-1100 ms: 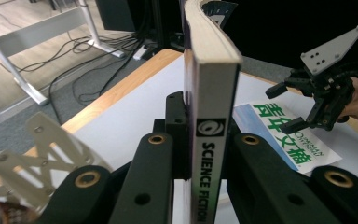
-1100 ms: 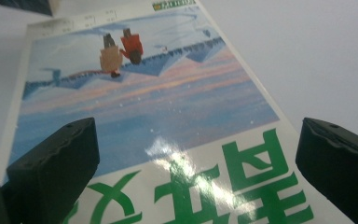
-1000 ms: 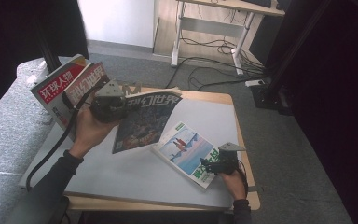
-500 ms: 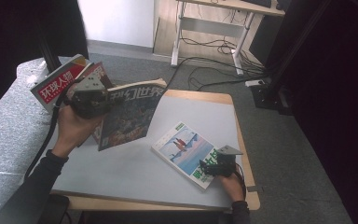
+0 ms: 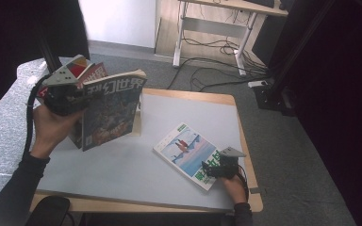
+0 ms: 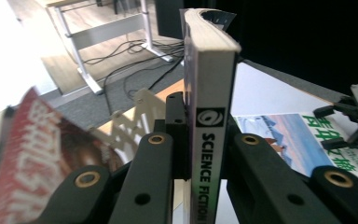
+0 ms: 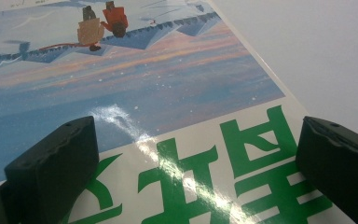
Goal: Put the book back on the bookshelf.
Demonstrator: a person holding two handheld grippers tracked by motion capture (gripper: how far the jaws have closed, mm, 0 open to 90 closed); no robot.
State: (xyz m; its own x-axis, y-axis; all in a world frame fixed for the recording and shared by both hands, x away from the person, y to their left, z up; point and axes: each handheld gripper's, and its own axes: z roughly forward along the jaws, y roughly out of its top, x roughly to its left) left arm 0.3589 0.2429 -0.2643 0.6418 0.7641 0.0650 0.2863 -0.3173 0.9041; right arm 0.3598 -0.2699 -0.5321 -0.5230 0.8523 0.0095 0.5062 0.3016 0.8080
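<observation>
Science-fiction magazine (image 5: pixel 111 108) clamped upright between the left gripper (image 6: pixel 205 154)'s black jaws.

Its thick white spine fills the gap between the fingers (image 6: pixel 154 172), lifted above the pale table (image 5: pixel 122 165)'s left edge, glossy dark cover facing right. The right gripper (image 7: pixel 191 163) stands wide open over a flat glossy blue-and-green magazine (image 5: pixel 191 153), bare tabletop just beyond its fingers.

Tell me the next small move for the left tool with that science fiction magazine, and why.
Probably carry it further left and lower it into the rack beside the red magazine. The left tool is shut on the science fiction magazine at its spine and holds it upright above the table, close to the standing magazines. The right tool rests open on the green-lettered magazine.
</observation>
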